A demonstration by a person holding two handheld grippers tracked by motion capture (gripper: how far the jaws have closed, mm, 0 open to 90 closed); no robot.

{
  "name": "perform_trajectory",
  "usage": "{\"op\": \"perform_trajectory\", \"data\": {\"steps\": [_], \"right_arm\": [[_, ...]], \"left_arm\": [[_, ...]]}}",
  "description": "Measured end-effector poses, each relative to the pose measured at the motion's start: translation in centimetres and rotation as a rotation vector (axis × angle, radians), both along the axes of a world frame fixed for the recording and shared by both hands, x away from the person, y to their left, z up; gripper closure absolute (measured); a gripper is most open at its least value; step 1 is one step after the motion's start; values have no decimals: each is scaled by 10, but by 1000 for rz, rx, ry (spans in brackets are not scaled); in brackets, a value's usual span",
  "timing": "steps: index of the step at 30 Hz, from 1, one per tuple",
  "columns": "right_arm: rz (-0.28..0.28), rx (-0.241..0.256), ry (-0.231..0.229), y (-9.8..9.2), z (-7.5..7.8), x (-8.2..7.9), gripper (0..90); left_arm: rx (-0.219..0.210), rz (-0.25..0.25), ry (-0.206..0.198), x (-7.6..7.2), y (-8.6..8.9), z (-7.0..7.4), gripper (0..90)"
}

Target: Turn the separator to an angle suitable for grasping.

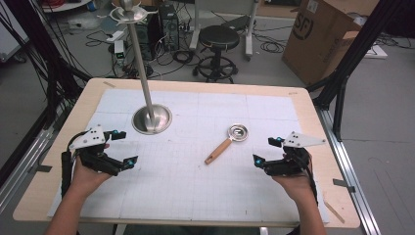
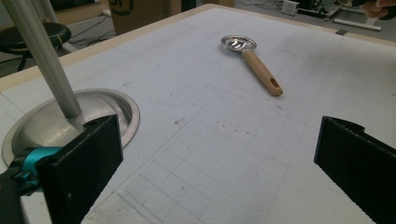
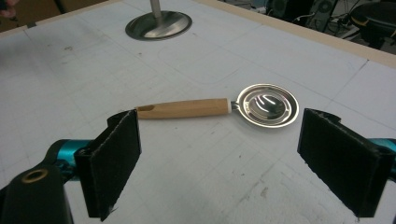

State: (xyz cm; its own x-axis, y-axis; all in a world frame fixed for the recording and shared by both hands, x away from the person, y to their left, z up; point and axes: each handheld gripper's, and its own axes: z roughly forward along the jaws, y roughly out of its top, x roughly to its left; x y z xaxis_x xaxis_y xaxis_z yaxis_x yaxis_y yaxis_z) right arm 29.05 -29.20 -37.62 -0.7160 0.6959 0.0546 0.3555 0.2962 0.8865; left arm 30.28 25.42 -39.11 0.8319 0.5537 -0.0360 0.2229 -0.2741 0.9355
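Both tongs wide open, nothing held. Left tongs [image 1: 121, 147] sit just beside the stand base [image 1: 152, 119], jaws spread. Right tongs [image 1: 266, 151] likewise spread and empty.

Target looks like the spoon [image 1: 225, 143]: metal bowl, wooden handle, lying flat on the surface [image 1: 195, 196] between the two tongs, closer to the right ones. In the right gripper view the spoon [image 3: 224, 108] lies crosswise just ahead of the jaws, handle end toward the left jaw, bowl toward the right jaw, touching neither. From the left tongs the spoon [image 2: 251, 60] is well ahead and apart, handle end pointing back toward them. The pole [image 2: 44, 56] rises just beside the left jaw.

Step, as I read it: pre-grasp, approach not started. Right tongs are the likely picker.

Next move needs:
- right tongs forward and down over the wooden handle
- rotate so the jaws straddle the handle across its width, not along its length
- close on the wood rather than the bowl; metal likely slips

Risk: handle lies flat, so jaw tips must nearly touch the surface or they'll skate over it.
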Motion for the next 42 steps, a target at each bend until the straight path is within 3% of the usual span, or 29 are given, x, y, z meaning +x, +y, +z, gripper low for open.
{"op": "perform_trajectory", "data": {"steps": [20, 25, 34, 42], "right_arm": [[-29, -13, -6, -7, 1, -6, 166], [-11, -41, 16, -3, -4, -4, 254], [64, -35, 60, 4, -9, -3, 488], [110, -89, 80, 18, -15, -1, 627]], "left_arm": [[17, -25, 18, 6, -10, -6, 18], [13, -22, 15, 6, -9, -6, 18], [15, -24, 16, 7, -9, -6, 18], [12, -18, 15, 7, -9, -6, 17]]}}
